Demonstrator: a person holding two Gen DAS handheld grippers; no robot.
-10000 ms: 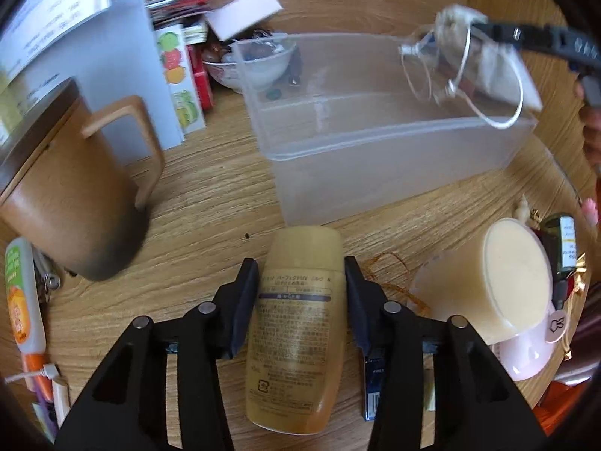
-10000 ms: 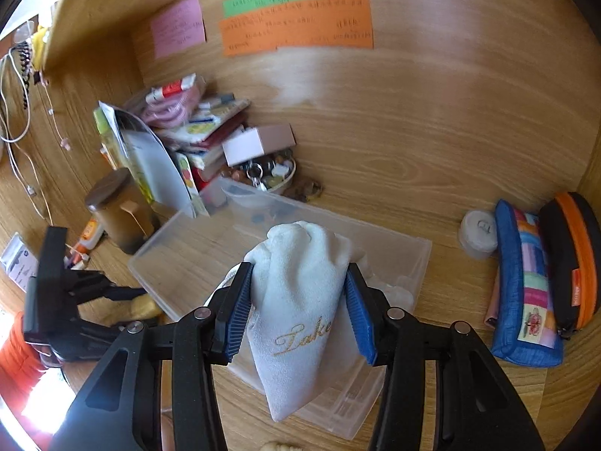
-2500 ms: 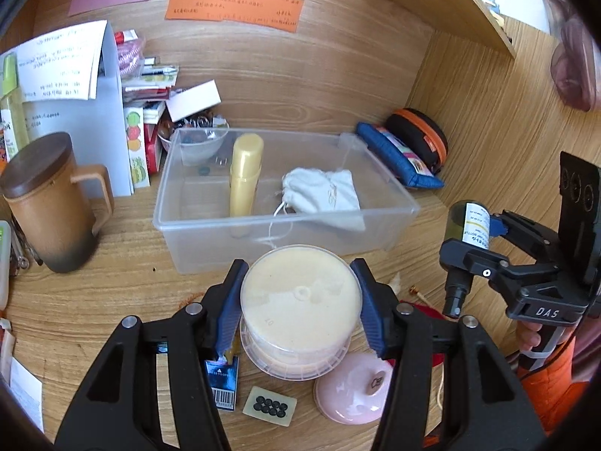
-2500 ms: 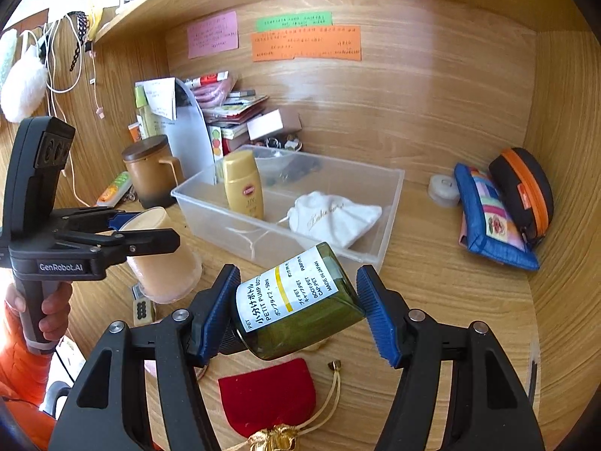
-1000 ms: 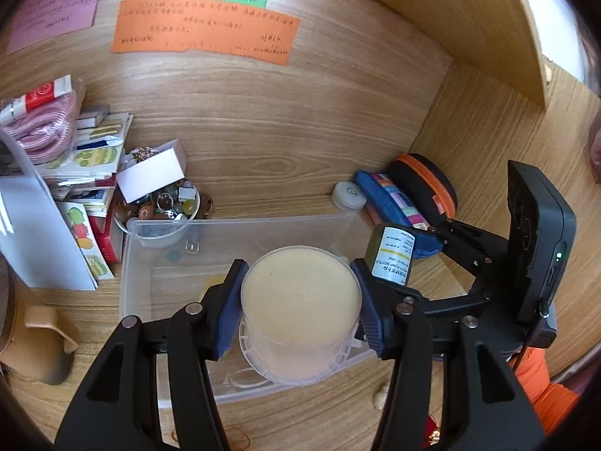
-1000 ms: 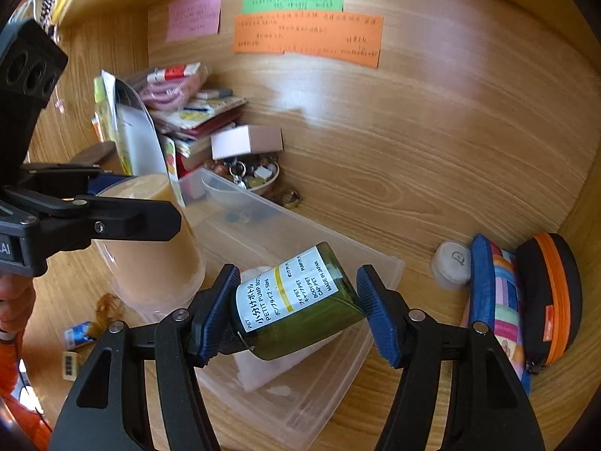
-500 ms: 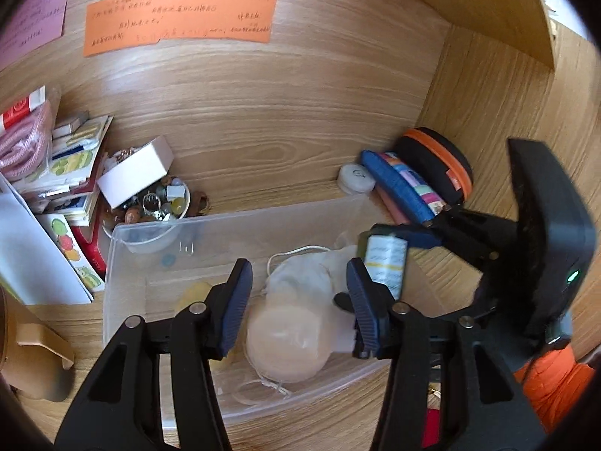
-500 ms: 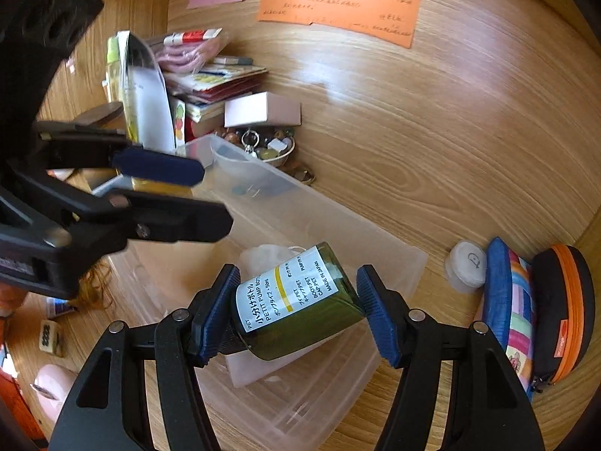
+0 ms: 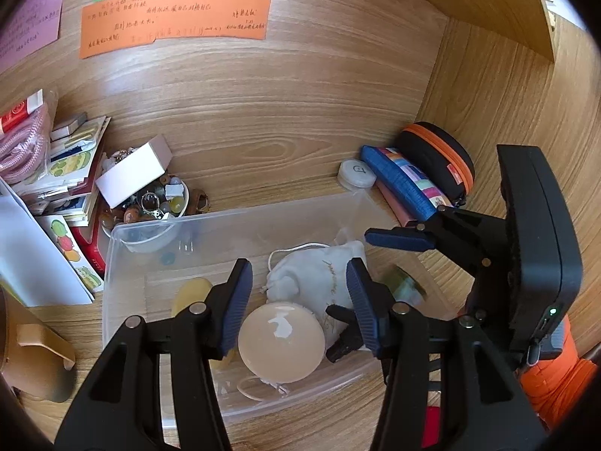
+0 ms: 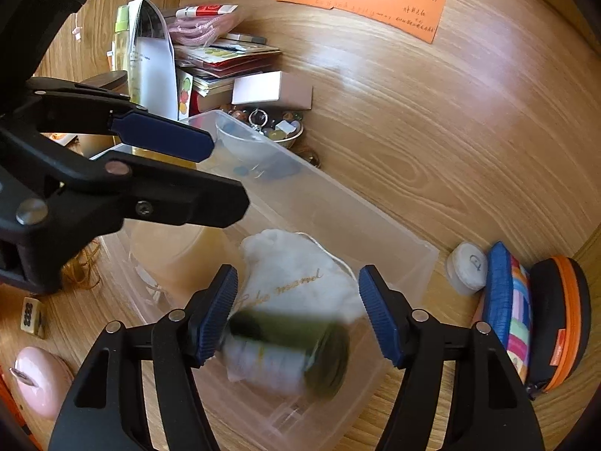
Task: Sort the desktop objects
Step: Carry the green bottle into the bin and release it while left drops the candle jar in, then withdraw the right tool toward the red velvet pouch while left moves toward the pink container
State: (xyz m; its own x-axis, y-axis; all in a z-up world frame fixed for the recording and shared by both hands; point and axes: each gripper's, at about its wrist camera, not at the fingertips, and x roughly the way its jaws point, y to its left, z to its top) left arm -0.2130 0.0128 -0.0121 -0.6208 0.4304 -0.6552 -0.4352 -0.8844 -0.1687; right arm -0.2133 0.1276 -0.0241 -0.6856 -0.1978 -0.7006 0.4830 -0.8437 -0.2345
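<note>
A clear plastic bin (image 9: 124, 233) holds a white drawstring pouch (image 9: 315, 274), a yellow bottle (image 9: 189, 293) and a cream round tub (image 9: 281, 342). My left gripper (image 9: 300, 293) is open above the tub, which rests in the bin. My right gripper (image 10: 296, 312) is open above the bin (image 10: 413, 248). The green bottle (image 10: 289, 357) is blurred below its fingers, loose over the pouch (image 10: 296, 263). The bottle also shows in the left wrist view (image 9: 403, 285), at the bin's right end.
A bowl of trinkets (image 9: 157, 203) with a white box, stacked books and a paper stand lie left of the bin. A white round case (image 9: 357, 174), a striped pouch (image 9: 405, 184) and a black-orange case (image 9: 439, 158) lie right. A brown mug (image 9: 30, 357) stands front left. A pink lid (image 10: 37, 379) lies in front.
Both grippers have opened. The cream tub has dropped into the bin. The green bottle has left the right gripper's fingers and falls into the bin.
</note>
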